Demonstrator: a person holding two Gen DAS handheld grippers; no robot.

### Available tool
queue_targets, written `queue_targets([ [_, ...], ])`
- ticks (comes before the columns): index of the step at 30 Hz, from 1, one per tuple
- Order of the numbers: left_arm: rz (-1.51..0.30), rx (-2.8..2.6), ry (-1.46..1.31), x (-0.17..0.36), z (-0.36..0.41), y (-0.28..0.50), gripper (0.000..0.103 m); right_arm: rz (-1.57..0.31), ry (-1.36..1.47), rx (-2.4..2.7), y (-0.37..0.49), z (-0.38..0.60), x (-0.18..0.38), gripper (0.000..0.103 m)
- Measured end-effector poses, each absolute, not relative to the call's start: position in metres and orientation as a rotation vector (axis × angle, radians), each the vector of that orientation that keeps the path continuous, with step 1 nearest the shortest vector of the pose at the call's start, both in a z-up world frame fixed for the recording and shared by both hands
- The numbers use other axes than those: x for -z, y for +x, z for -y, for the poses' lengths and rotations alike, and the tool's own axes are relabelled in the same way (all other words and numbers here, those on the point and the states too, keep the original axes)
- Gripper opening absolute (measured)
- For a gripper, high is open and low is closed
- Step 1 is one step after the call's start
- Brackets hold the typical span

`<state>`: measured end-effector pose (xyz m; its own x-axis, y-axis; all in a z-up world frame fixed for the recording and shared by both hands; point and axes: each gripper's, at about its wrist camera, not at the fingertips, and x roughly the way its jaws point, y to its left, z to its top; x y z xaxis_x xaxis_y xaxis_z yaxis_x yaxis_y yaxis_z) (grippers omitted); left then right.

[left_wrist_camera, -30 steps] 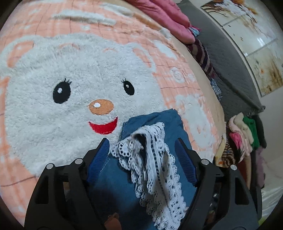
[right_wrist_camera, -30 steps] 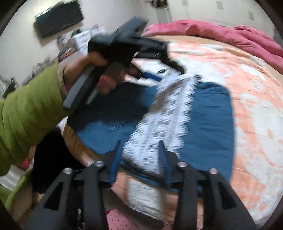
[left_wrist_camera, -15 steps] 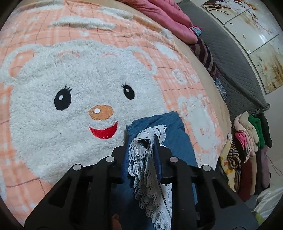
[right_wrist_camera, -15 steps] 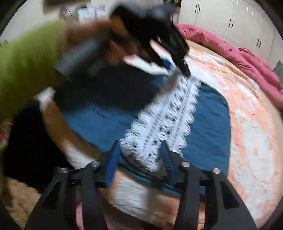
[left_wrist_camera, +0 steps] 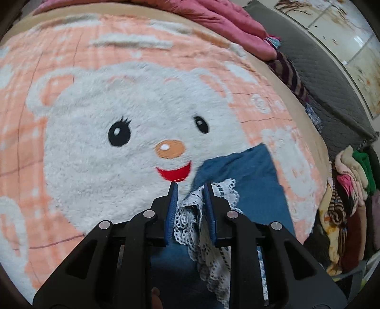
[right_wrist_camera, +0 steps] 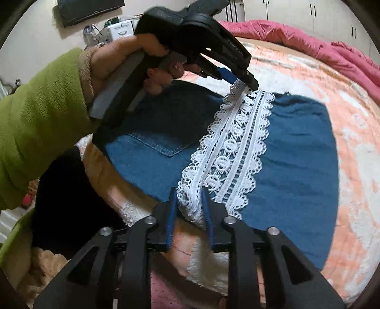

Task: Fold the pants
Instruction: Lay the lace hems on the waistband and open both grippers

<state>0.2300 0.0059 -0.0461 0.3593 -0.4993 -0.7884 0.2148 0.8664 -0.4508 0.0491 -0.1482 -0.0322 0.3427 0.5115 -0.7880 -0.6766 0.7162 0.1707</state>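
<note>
both claws grip the white lace hem [right_wrist_camera: 234, 152] of the blue pants [right_wrist_camera: 292, 166]: right gripper [right_wrist_camera: 189, 204] at its near end, left gripper [left_wrist_camera: 189, 199] at the far end. the hem's long axis runs straight between them, the denim lying flat on the bear blanket [left_wrist_camera: 99, 152] beneath.

A fluffy peach blanket with a white bear face [left_wrist_camera: 99, 152] covers the bed; a black wall-mounted television [right_wrist_camera: 90, 9] hangs far left.

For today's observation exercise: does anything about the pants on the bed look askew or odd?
Yes. The lace strip is lifted off the blue pants, pinched at both ends by the left gripper and right gripper. It runs slantwise and bunches at each grip instead of lying flat.
</note>
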Motion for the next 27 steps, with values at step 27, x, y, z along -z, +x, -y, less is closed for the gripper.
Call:
queue_targets([
  [27,-0.996,0.365,0.059,0.040,0.083,0.097,0.045,-0.935,-0.083,-0.588,0.211,0.232,0.009,0.053],
])
